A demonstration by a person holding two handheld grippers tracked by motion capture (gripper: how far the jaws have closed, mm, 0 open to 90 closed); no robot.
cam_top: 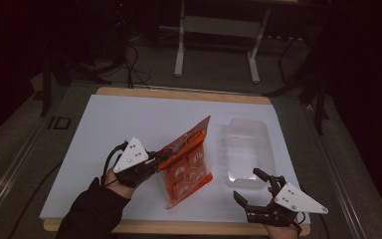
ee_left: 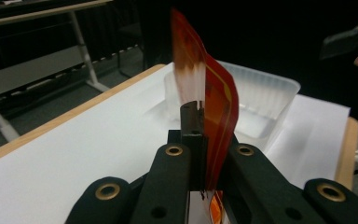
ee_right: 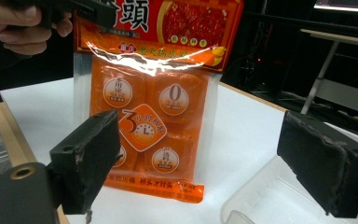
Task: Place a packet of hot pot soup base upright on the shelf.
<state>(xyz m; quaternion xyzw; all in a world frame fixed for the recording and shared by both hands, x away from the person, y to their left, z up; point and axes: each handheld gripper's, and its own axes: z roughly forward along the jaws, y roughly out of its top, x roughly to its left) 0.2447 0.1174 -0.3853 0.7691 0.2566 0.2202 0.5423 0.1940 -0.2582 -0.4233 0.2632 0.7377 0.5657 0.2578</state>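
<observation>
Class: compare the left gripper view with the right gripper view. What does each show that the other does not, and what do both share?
Left gripper view alone: the packet seen edge-on, pinched between the left gripper's shut jaws.

Right gripper view alone: the packet's printed front with its round labels, and the right gripper's jaws standing wide apart, gripping nothing.

Both: the orange packet, the clear tray, and the white sheet on the table.

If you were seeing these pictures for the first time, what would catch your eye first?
The bright orange snack packet stands out mid-table, pinched at its edge by the left hand-held gripper. Beside it lies a clear plastic tray, with the open right hand-held gripper near the front edge.
</observation>
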